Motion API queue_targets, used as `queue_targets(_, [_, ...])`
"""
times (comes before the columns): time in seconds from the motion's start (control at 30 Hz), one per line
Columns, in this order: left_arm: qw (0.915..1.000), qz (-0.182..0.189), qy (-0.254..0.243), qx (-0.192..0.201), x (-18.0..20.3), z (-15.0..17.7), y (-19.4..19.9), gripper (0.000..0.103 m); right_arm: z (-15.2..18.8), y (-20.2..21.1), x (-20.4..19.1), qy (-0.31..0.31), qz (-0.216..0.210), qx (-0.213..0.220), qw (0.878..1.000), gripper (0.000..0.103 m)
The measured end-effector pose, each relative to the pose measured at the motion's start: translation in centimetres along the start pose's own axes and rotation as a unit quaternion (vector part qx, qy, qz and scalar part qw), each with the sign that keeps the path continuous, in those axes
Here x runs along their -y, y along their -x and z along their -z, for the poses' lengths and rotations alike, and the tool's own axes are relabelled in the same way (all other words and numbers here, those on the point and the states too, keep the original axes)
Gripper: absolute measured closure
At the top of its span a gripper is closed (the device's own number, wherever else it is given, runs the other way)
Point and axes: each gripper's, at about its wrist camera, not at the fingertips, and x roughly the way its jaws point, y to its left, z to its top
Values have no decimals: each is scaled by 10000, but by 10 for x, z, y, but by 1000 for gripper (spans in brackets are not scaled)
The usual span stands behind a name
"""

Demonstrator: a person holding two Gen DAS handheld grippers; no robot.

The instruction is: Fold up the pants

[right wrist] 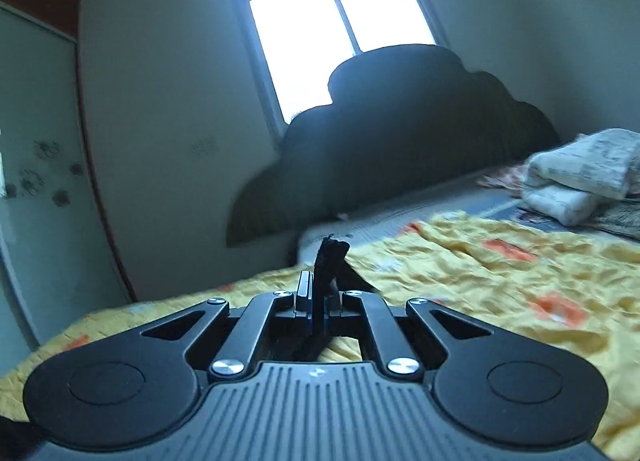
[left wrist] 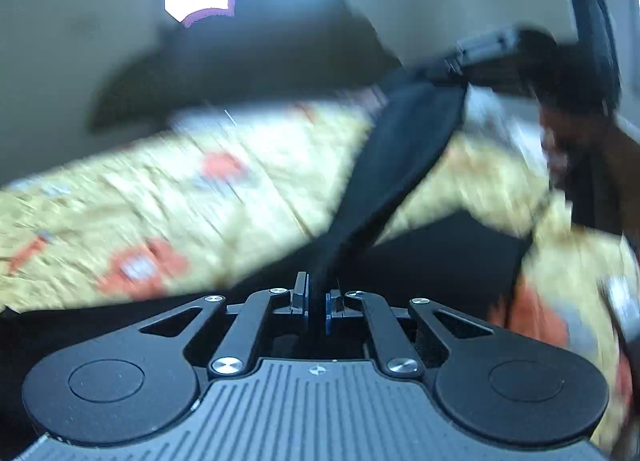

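The black pants hang in the air as a taut strip above the bed. My left gripper is shut on one end of the strip. The strip runs up and right to my right gripper, seen blurred at the upper right, which is shut on the other end. In the right wrist view my right gripper pinches a small tuft of the black pants that sticks up between the shut fingers. More dark cloth hangs below the left gripper.
A yellow bedspread with orange patches covers the bed. A dark cloud-shaped headboard stands under a bright window. Folded white bedding lies at the far right. A glass door is at the left.
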Motion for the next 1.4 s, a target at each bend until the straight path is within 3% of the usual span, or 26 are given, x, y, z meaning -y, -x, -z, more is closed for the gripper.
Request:
queue_targets(0.07, [9985,289,-94,-448,9,12,-12,95,20,-2,20,-147,602,-569,9965,98])
queue_targets(0.13, [9982,194,-368,-427,20,22,-12,95,45,-1,42,-307,1108,-1036,9880,98])
queue_targets(0.23, [9978,222,-544,-298,24,18,-7,95,69,6,60,-521,1405,-1302,9801,98])
queue_targets(0.43, [9980,161,-605,-94,25,11,3,95,71,23,50,-71,1667,-1263,9779,98])
queue_targets(0.5, [9970,173,-704,-259,29,16,-2,95,75,25,48,86,1756,-1347,9752,98])
queue_targets(0.57, [9966,246,-608,-489,29,22,-10,95,84,23,58,-4,1798,-1527,9718,98])
queue_targets(0.7, [9967,249,-657,-397,28,21,-7,95,96,22,71,-279,1788,-1668,9692,98])
queue_targets(0.97, [9957,243,-788,-420,32,26,-8,95,97,31,66,-179,1840,-1646,9689,98])
queue_targets(1.13, [9949,337,-858,-401,36,26,-3,67,98,28,72,-297,1931,-1752,9649,90])
queue_targets(1.2, [9949,491,-793,-387,34,24,2,57,93,31,69,-122,2209,-1737,9596,68])
queue_targets(1.33, [9945,902,-421,-316,23,16,16,43,80,51,66,81,2861,-1223,9503,66])
queue_targets(1.4, [9963,828,-158,-158,15,11,20,41,76,56,59,157,2698,-1120,9562,64])
